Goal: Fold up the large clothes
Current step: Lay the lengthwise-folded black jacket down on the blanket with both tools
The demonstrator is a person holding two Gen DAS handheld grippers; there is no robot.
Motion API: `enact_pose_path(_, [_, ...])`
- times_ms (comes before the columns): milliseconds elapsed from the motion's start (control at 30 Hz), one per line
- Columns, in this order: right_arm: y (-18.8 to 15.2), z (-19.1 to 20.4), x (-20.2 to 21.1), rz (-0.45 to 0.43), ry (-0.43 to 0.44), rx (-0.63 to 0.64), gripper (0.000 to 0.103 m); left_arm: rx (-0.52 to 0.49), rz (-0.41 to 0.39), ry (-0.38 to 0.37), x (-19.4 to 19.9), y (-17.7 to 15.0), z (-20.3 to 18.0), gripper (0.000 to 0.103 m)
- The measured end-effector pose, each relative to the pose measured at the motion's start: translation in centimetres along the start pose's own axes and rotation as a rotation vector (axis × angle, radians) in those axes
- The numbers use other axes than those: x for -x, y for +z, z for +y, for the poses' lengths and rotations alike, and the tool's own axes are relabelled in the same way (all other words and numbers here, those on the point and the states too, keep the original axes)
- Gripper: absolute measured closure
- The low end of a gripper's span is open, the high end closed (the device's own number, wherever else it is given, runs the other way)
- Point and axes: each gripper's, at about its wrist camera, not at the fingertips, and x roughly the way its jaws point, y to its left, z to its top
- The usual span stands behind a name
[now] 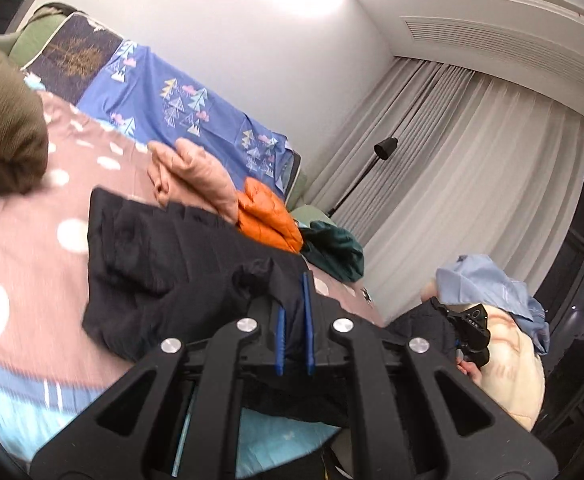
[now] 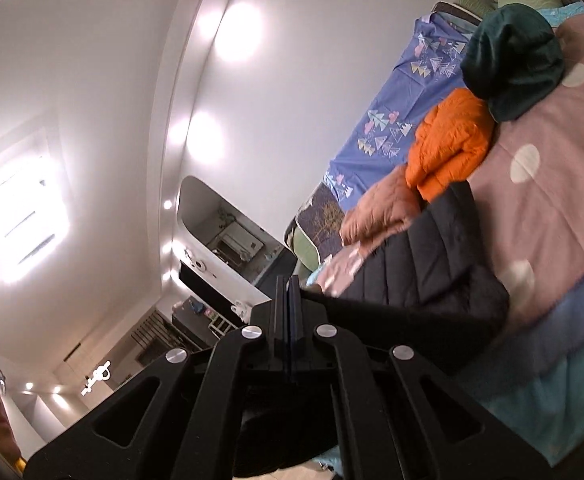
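Black quilted jacket (image 1: 164,264) lies across the pink dotted bed cover (image 1: 32,248), one edge lifted off it and pinched by both tools. Left gripper (image 1: 294,320): blue-padded jaws nearly closed on a fold of the black fabric, at 6 o'clock in the left wrist view. Right gripper (image 2: 290,320): jaws fully closed, with the jacket's (image 2: 420,264) edge running off from them toward 3 o'clock in the right wrist view. Behind the jacket, from 11 toward 2 o'clock in the left view, lie a peach padded garment (image 1: 196,172), an orange padded garment (image 1: 268,212) and a dark green garment (image 1: 336,252). A brown knitted garment (image 1: 4,132) sits at 9 o'clock. A blue tree-print sheet (image 1: 180,108) lies along the white wall. Pale curtains (image 1: 472,168) and a black floor lamp (image 1: 384,148) stand at 3 o'clock.
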Motion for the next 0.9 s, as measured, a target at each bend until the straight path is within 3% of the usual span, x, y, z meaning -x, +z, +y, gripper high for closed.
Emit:
enact_pose_path(267, [5.2, -0.1, -5.9, -0.018, -0.001, 0.007, 0.103, 0.002, -0.041, 0.027, -3.2, 5.9, 1.1, 0.096])
enact_pose_path(533, [7.1, -1.4, -8.0, 0.017, -0.044, 0.033, 0.103, 0.068, -0.034, 0.052, -8.4, 10.3, 4.2, 0.096])
enact_pose_path(567, [7.0, -1.2, -7.5, 0.017, -0.043, 0.057, 0.099, 0.073, -0.032, 0.053, -8.9, 10.6, 4.5, 0.096])
enact_pose_path(633, [6.7, -0.7, -5.8, -0.006, -0.077, 0.133, 0.076, 0.083, -0.027, 0.047, -9.5, 11.0, 5.1, 0.096])
enact_pose_path(667, [6.5, -0.5, -4.8, -0.026, -0.094, 0.172, 0.05, 0.086, -0.025, 0.047, -9.7, 11.1, 5.3, 0.096])
enact_pose_path(700, [6.2, -0.3, -3.5, -0.05, -0.114, 0.224, 0.037, 0.088, -0.023, 0.047, -9.9, 11.2, 5.5, 0.096])
enact_pose_path(800, [5.3, -0.6, -1.6, -0.052, -0.182, 0.314, 0.029, 0.091, -0.022, 0.05, -10.1, 11.5, 6.0, 0.096])
enact_pose_path(900, [4.3, -1.7, -1.7, 0.031, -0.164, 0.386, 0.028, 0.096, -0.013, 0.052, -10.3, 11.4, 6.4, 0.096])
